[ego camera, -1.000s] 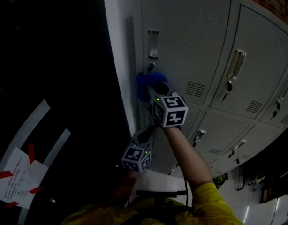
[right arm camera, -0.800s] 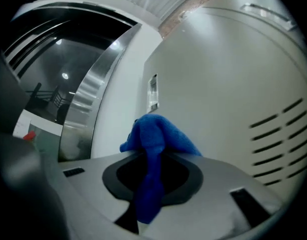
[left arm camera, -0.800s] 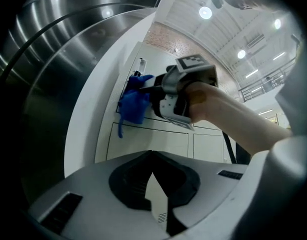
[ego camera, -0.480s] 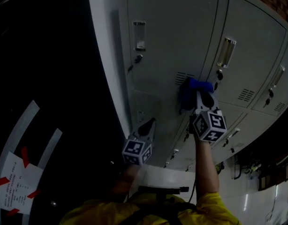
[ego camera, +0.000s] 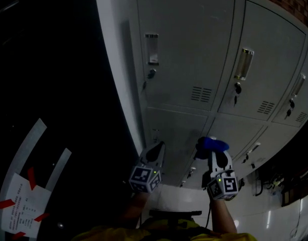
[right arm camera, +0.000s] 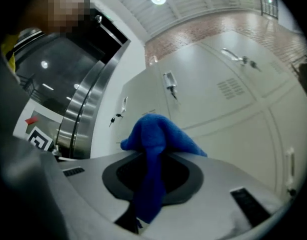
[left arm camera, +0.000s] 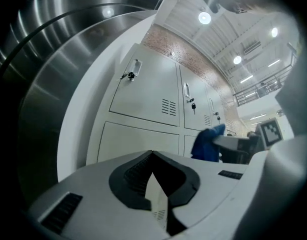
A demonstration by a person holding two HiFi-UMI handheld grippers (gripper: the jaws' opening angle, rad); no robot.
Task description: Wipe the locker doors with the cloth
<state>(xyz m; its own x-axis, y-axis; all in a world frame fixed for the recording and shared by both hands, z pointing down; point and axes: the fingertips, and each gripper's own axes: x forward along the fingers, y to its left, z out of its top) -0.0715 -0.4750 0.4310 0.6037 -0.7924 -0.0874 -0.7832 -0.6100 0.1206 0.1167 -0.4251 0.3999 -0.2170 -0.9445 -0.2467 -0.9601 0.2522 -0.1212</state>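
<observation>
A: Which step are we on?
B: Mid-wipe. Our right hand-held gripper (ego camera: 212, 153) clamps the cloth (right arm camera: 156, 134) near the lower locker doors (ego camera: 170, 129); our left hand-held gripper (ego camera: 155, 149) is closed, empty.
A: Next, we probably press and sweep.

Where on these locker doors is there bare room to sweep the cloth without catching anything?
The top-left door is bare right of its handle and above its vent. The lower-left door is bare across its middle. It is crowded under each handle, where keys hang, and among the latches near the cloth in the right claw.
</observation>
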